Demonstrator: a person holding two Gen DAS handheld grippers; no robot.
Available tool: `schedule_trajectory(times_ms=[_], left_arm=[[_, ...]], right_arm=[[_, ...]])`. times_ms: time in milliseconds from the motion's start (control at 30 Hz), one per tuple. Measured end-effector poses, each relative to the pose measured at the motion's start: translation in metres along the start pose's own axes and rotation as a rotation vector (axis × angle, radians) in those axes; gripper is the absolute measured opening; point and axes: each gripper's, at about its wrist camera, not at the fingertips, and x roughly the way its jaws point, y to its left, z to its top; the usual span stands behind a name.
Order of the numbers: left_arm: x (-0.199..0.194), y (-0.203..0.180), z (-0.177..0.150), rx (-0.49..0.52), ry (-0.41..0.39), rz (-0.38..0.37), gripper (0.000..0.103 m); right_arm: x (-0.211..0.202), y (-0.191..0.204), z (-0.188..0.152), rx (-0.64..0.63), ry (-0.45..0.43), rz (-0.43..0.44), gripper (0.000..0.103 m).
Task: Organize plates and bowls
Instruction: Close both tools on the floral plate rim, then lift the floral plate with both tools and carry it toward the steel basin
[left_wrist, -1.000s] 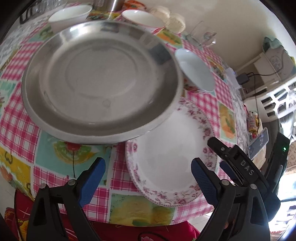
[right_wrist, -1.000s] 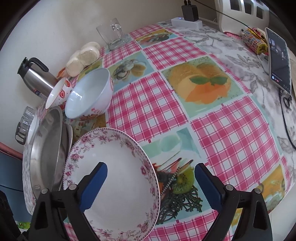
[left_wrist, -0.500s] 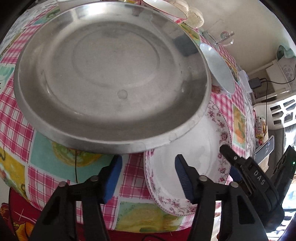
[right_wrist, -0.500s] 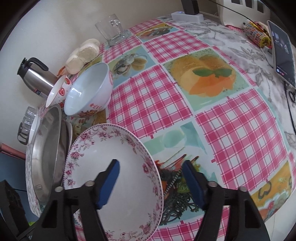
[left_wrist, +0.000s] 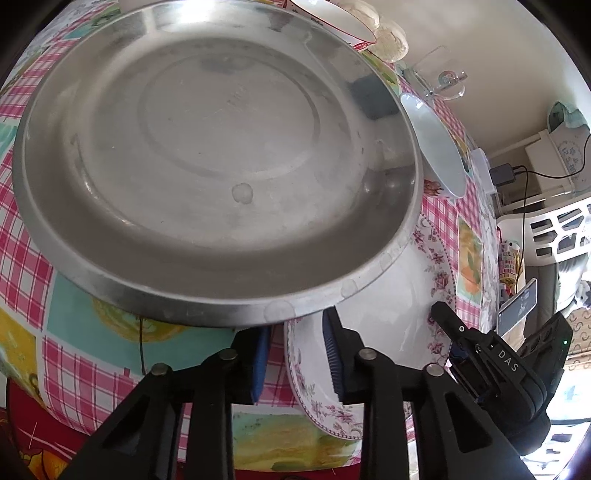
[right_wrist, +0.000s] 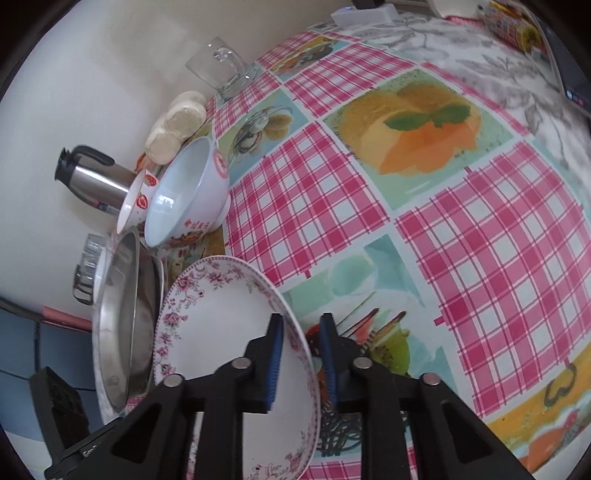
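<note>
Both tools work at the counter's (right_wrist: 480, 229) near edge. Left tool (left_wrist: 295, 354): jaws narrow and closing, straddling the near left rim of the floral plate (left_wrist: 384, 325), one pad inside the rim, one outside over the cloth; can't tell if the pads bite yet. Right tool (right_wrist: 301, 354): jaws narrow and closing across the same plate's right rim, left pad over the plate's inner face, right pad outside; contact also unclear.

The floral plate sits at the near edge, its far rim tucked under the steel plate (left_wrist: 207, 147), which overlaps it and sits just behind. From the right wrist view, another pale rim shows under the steel plate.

Open room: the counter to the right of the floral plate is bare checked cloth, wide clear run. Left and back are crowded.

Count:
- plates: 1 floral, 1 steel
- bowls: 2 clearly seen, large white bowl (right_wrist: 188, 192) just behind the plates, small red-marked bowl (right_wrist: 135, 203) touching it
- 1 steel flask (right_wrist: 92, 181) at the wall
- 1 glass mug (right_wrist: 221, 70) at the back edge
</note>
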Motion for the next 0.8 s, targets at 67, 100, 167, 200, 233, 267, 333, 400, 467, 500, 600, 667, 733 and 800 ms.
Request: schedule_trajectory(times_ms=[67, 100, 167, 200, 233, 267, 333, 400, 467, 500, 600, 667, 733, 800], left_arm=[[0.002, 0.003, 0.0, 0.003, -0.004, -0.001, 0.024], [0.003, 0.003, 0.0, 0.004, -0.007, -0.001, 0.023], [0.004, 0.004, 0.0, 0.007, -0.012, 0.0, 0.022], [0.006, 0.004, 0.001, 0.01, -0.016, 0.001, 0.022], [0.007, 0.004, 0.001, 0.014, -0.02, 0.002, 0.022], [0.008, 0.004, 0.003, 0.017, -0.024, 0.003, 0.022], [0.01, 0.002, 0.004, 0.021, -0.028, 0.005, 0.022], [0.008, -0.001, 0.003, 0.022, -0.031, 0.004, 0.021], [0.007, -0.002, 0.003, 0.024, -0.033, 0.004, 0.021], [0.007, -0.004, 0.003, 0.028, -0.035, 0.006, 0.02], [0.006, -0.009, 0.001, 0.047, -0.04, 0.03, 0.018], [0.007, -0.018, 0.001, 0.062, -0.045, 0.046, 0.018], [0.011, -0.025, 0.0, 0.074, -0.041, 0.034, 0.018], [0.015, -0.033, -0.001, 0.085, -0.032, 0.016, 0.018]], right_arm=[[0.001, -0.003, 0.0, 0.005, 0.0, 0.024, 0.018], [0.002, -0.003, 0.0, 0.001, -0.001, 0.028, 0.018], [0.004, 0.001, 0.0, -0.027, -0.005, 0.02, 0.017], [0.004, 0.004, -0.001, -0.052, -0.011, 0.007, 0.017], [0.004, 0.006, -0.002, -0.066, -0.014, 0.001, 0.017], [0.004, 0.007, -0.002, -0.074, -0.017, 0.001, 0.017], [0.006, 0.008, -0.003, -0.07, -0.022, 0.012, 0.017], [0.006, 0.007, -0.003, -0.067, -0.022, 0.019, 0.017], [0.007, 0.008, -0.002, -0.075, -0.024, 0.014, 0.017], [0.006, 0.008, -0.003, -0.079, -0.024, 0.012, 0.017], [0.007, 0.009, -0.002, -0.082, -0.022, 0.014, 0.017], [0.007, 0.009, -0.001, -0.089, -0.02, 0.011, 0.016], [0.004, 0.007, -0.001, -0.096, -0.02, 0.005, 0.016], [0.001, 0.002, 0.0, -0.091, -0.028, -0.002, 0.017]])
